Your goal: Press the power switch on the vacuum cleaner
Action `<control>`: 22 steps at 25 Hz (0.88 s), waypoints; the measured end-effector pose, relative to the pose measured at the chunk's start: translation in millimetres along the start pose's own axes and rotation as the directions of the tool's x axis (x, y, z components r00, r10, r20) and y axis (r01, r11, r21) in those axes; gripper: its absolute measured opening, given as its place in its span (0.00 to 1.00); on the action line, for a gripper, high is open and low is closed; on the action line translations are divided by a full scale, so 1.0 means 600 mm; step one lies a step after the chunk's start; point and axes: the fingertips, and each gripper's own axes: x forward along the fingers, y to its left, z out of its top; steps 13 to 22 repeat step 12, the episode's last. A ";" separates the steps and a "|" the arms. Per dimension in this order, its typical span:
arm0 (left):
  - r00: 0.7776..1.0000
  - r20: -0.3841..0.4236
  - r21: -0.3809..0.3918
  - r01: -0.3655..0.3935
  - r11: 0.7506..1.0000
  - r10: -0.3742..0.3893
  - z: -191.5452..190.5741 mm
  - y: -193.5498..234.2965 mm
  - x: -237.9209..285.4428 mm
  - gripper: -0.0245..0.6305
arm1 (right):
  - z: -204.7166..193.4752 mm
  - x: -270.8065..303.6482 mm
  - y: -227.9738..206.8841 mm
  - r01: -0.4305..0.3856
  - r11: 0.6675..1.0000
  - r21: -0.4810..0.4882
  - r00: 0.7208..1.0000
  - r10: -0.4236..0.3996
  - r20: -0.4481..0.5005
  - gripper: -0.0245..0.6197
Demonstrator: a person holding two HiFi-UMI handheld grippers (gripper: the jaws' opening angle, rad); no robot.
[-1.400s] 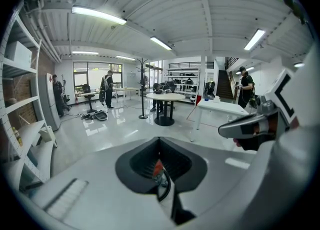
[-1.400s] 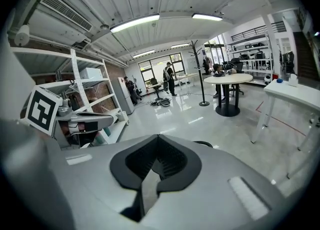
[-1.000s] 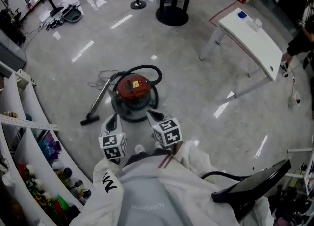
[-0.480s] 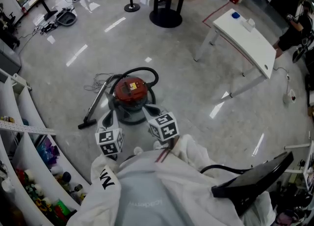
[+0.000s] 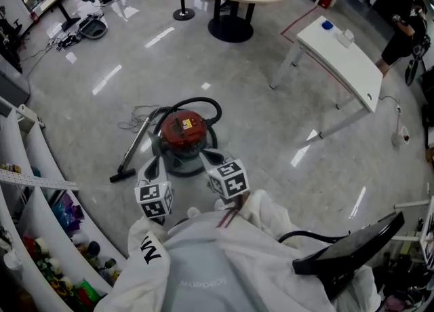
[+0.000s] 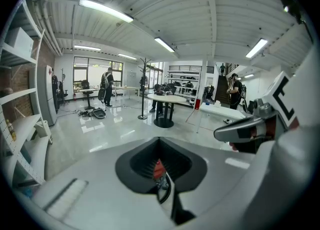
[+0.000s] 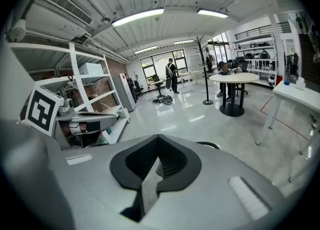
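Both grippers hang low over the floor. The red canister vacuum cleaner (image 5: 183, 130) stands just ahead of and below them, roughly midway between the two. The left gripper (image 5: 154, 165) and the right gripper (image 5: 208, 157) each have their jaws closed together on nothing. A sliver of red shows through the left one's slit.

In the head view the right gripper's tips sit at the canister's near right rim, seemingly a shade closer than the left's. The power switch is too small to pick out. I judge it sits on the red lid, so a press would go forward and down. The wand (image 5: 135, 142) lies along the floor to the left.
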 end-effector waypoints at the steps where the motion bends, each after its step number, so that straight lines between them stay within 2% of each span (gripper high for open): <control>1: 1.000 -0.001 -0.003 -0.001 1.000 0.001 -0.001 0.002 0.000 0.04 | -0.001 0.002 0.001 0.000 1.000 0.000 1.000 0.000 -0.002 0.04; 22: 1.000 -0.016 -0.022 -0.004 1.000 0.004 -0.012 0.024 0.007 0.04 | -0.004 0.022 0.007 0.004 1.000 -0.002 1.000 -0.004 -0.026 0.04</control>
